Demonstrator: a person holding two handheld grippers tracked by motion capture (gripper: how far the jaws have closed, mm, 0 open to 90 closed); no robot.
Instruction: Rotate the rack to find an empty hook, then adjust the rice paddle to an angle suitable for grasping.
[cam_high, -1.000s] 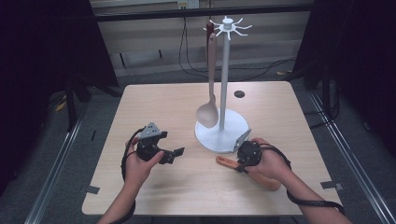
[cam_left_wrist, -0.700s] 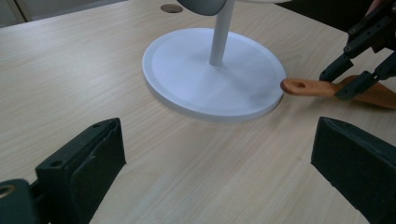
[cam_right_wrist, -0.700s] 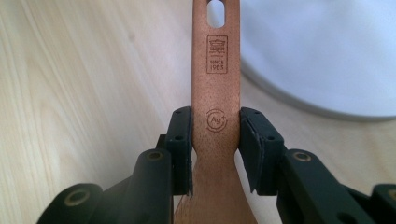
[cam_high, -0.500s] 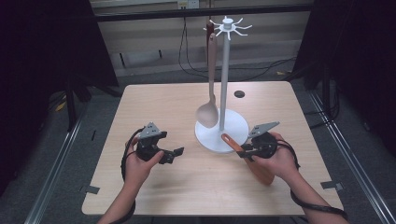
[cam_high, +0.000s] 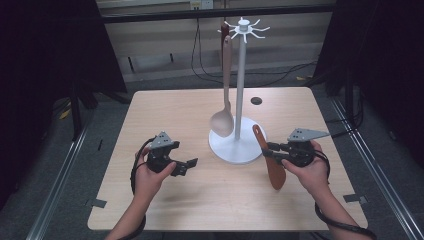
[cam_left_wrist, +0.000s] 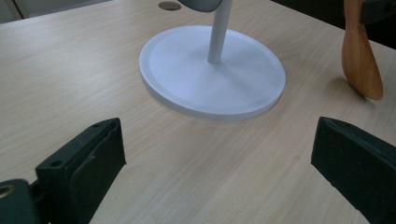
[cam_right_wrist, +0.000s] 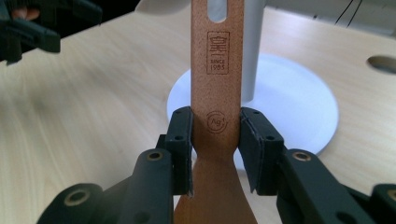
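Bare tabletop (cam_high: 165, 115) surrounds the spread-jawed left gripper (cam_high: 186, 166); right gripper (cam_high: 270, 151) pinches the spatula (cam_high: 272, 165) beside the stand (cam_high: 237, 145).

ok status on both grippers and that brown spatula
Right gripper shut on brown spatula, lifted, hang hole up. Left gripper open, holding nothing. White rack ahead; pale spoon already hanging.

Stand (cam_high: 240, 90) with hung spoon (cam_high: 223, 120) blocks the table's (cam_high: 165, 110) centre, right of middle, its base (cam_high: 235, 146) just beside the held spatula (cam_high: 272, 162); open passage along the left edge, far-left corner and near edge.
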